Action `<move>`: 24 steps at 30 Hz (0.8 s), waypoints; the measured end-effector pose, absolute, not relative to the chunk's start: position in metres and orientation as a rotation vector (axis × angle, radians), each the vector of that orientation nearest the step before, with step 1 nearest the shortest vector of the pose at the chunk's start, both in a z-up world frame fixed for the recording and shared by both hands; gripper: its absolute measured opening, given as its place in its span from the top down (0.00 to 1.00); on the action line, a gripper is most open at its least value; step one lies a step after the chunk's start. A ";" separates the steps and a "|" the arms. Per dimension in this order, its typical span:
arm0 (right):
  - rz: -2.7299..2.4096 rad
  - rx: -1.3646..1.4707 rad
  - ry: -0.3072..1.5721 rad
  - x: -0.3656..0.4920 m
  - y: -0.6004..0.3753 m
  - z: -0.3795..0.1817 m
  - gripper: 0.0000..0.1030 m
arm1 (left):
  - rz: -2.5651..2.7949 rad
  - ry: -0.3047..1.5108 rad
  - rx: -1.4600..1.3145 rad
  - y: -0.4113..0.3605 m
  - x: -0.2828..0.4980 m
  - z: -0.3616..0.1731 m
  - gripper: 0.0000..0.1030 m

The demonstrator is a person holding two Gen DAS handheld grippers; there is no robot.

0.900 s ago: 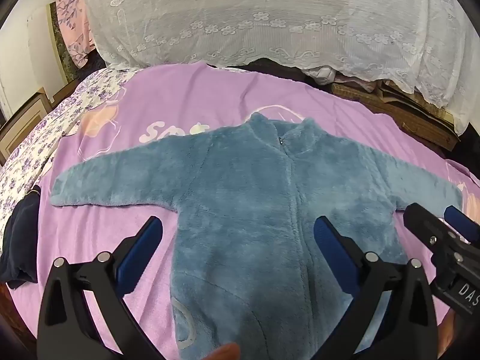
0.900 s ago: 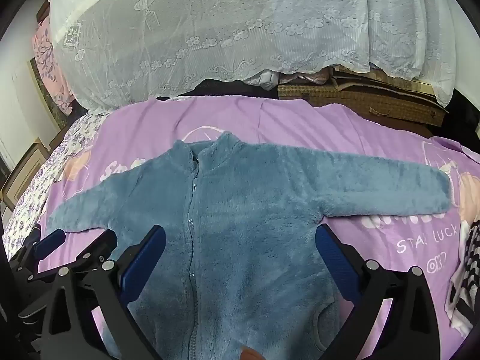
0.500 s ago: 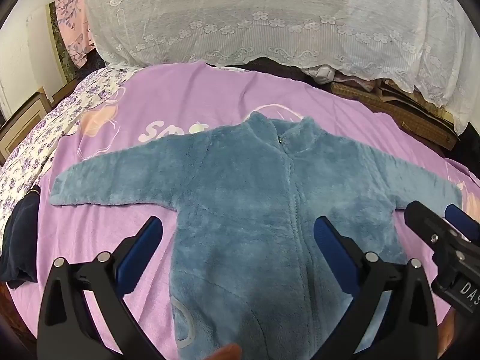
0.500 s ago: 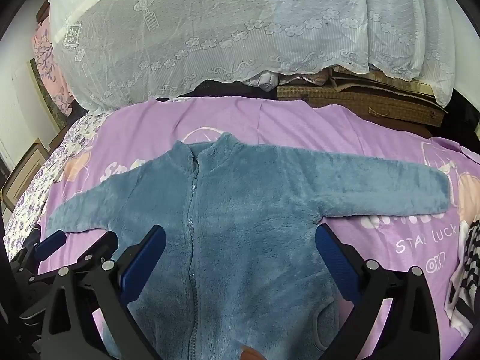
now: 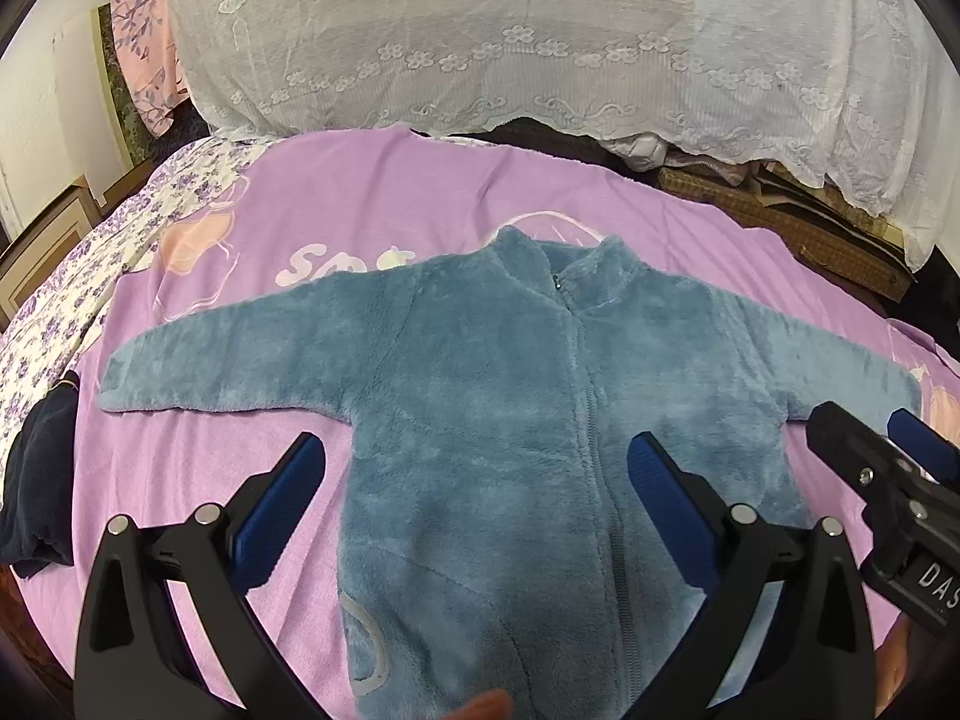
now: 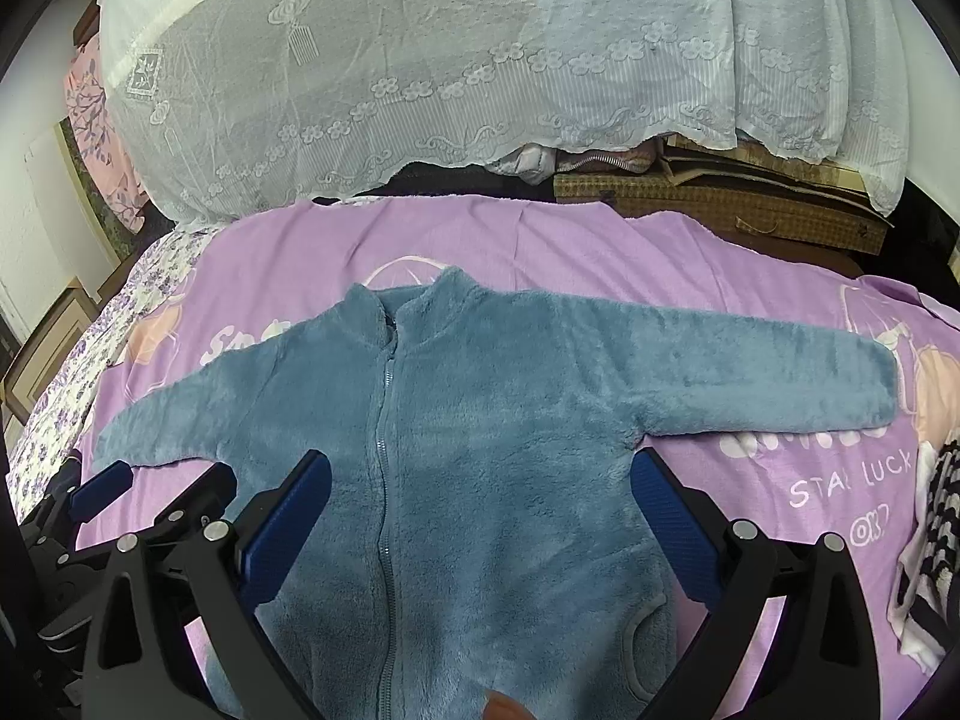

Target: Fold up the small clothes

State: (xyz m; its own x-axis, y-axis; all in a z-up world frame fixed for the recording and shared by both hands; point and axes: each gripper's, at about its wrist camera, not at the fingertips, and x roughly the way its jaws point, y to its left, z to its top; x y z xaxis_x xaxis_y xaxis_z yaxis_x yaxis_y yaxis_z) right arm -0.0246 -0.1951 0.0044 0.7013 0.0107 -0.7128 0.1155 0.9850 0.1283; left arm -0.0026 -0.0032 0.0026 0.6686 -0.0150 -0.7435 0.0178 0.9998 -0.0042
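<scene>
A small blue fleece zip jacket (image 5: pixel 510 408) lies flat and face up on a purple blanket (image 5: pixel 384 198), both sleeves spread out sideways; it also shows in the right wrist view (image 6: pixel 480 420). My left gripper (image 5: pixel 477 468) is open and empty, held above the jacket's lower left body. My right gripper (image 6: pixel 480 480) is open and empty, held above the lower right body. The right gripper shows at the left view's right edge (image 5: pixel 888 480), and the left gripper at the right view's left edge (image 6: pixel 120 492).
A white lace cover (image 5: pixel 540 30) drapes over a pile behind the bed. A dark navy garment (image 5: pixel 36 480) lies at the left edge. A black-and-white striped garment (image 6: pixel 936 540) lies at the right edge. A woven case (image 6: pixel 720 204) sits behind the blanket.
</scene>
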 end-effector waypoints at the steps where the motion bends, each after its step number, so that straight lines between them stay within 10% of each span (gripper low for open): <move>1: -0.058 0.171 0.792 -0.024 -0.197 0.005 0.03 | -0.027 0.835 0.004 -0.004 -0.003 0.004 0.04; 24: -0.057 0.168 0.788 -0.024 -0.196 0.007 0.03 | -0.047 0.841 -0.002 -0.004 -0.003 0.002 0.05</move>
State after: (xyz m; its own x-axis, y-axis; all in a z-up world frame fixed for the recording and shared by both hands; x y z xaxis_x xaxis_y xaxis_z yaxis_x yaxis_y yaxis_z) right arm -0.0235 -0.1961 0.0071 0.7043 0.0121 -0.7098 0.1133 0.9851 0.1292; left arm -0.0029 -0.0036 0.0024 0.6656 -0.0423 -0.7452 0.0409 0.9990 -0.0201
